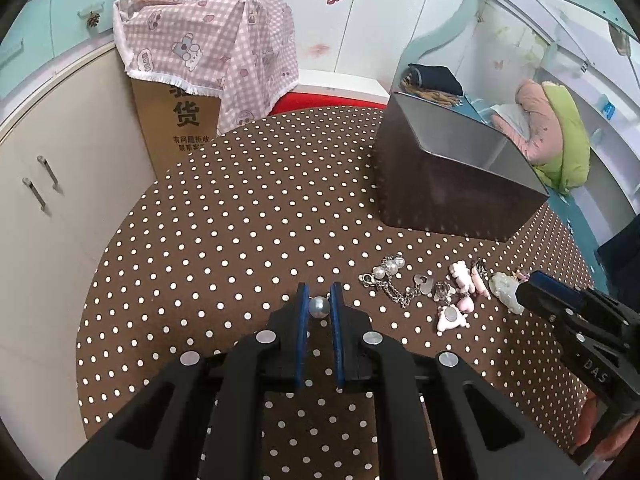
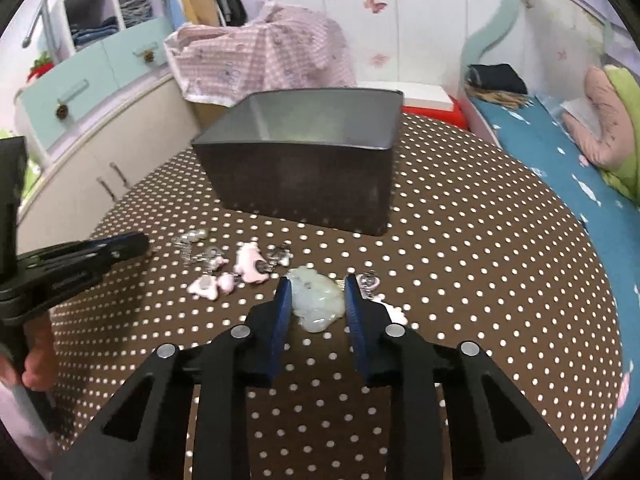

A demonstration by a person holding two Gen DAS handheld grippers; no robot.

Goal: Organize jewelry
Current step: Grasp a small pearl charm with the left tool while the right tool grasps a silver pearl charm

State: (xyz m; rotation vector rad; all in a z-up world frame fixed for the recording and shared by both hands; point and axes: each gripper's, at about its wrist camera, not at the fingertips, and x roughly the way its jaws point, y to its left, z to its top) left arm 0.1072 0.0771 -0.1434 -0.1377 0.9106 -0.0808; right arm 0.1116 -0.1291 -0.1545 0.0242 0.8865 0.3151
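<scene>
Two tools: left tool [image 1: 319,300] is narrow around a pearl bead [image 1: 319,307]; right tool [image 2: 316,298] stands wider, straddling a pale jade pendant [image 2: 318,300] without visibly pinching it.
Location: both pieces lie on the dotted counter [image 1: 240,220], the charm pile [image 1: 452,296] between them, the dark box [image 2: 304,176] behind.
Bead risk: round and smooth, likely to squirt sideways and roll off.
Pendant risk: its attached charm [image 2: 370,282] may drag along or snag.

Left tool [image 1: 319,295] narrowly parted, right tool [image 2: 317,289] wider.
</scene>
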